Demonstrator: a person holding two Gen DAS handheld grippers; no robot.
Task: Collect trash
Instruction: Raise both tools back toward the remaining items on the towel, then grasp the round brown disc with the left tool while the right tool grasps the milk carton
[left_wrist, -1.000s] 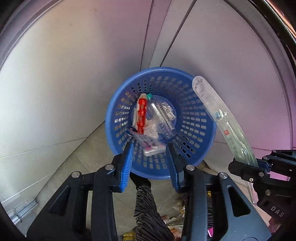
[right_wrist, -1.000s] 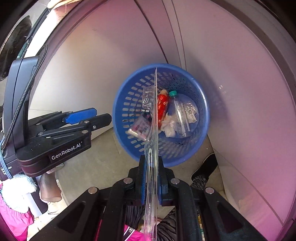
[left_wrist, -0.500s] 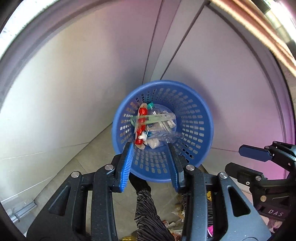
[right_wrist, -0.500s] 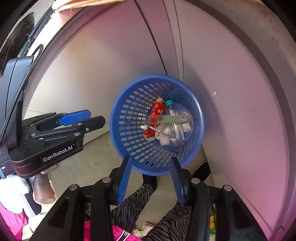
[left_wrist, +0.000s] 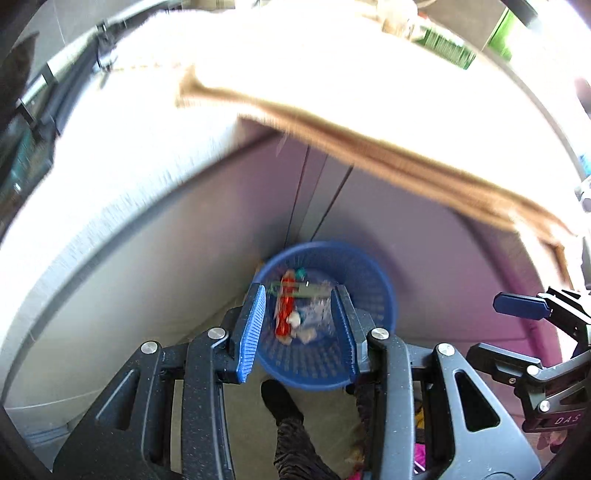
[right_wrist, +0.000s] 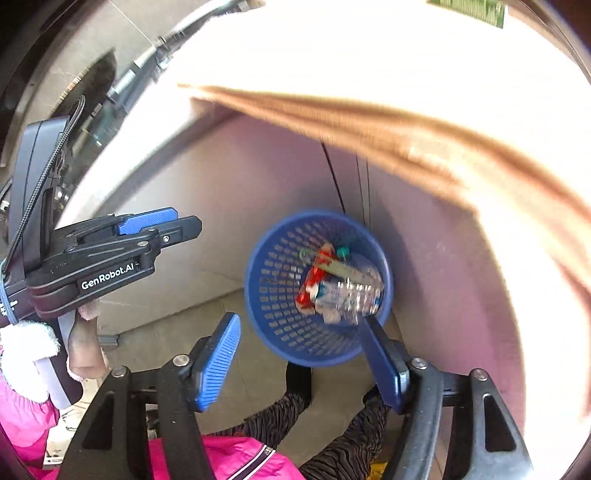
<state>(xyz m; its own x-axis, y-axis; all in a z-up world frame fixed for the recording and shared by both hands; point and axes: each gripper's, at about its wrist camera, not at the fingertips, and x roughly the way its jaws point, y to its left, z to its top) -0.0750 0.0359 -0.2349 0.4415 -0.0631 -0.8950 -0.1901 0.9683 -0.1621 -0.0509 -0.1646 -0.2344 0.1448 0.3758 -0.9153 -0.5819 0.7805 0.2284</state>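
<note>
Since the trash lies gathered at the bottom of the blue basket (right_wrist: 317, 288), the deposit is judged done for this item. A red wrapper (right_wrist: 314, 277), a clear plastic bottle (right_wrist: 347, 293) with a teal cap, a long clear sleeve lying across them and some white scraps are seen inside; nothing is seen spilled beside the basket. The basket is stood on the floor in the far corner where two pale panels (left_wrist: 406, 258) meet, likely so it stays out of the walkway yet within reach from above.

The right gripper (right_wrist: 306, 363) is held above the basket's near rim, pointed steeply down. Its jaws have just been opening and stand wide apart, with nothing between the pads; the basket is only seen through the gap. The left gripper (left_wrist: 299, 332) is held likewise over the basket, jaws partly apart and empty, and appears from the side at left in the right wrist view.

A bright tabletop with a tan edge (left_wrist: 369, 144) is seen overhead and far. The person's patterned trouser legs and dark shoe (left_wrist: 280, 398) are placed just near of the basket. Further trash is presumably to be sought above.
</note>
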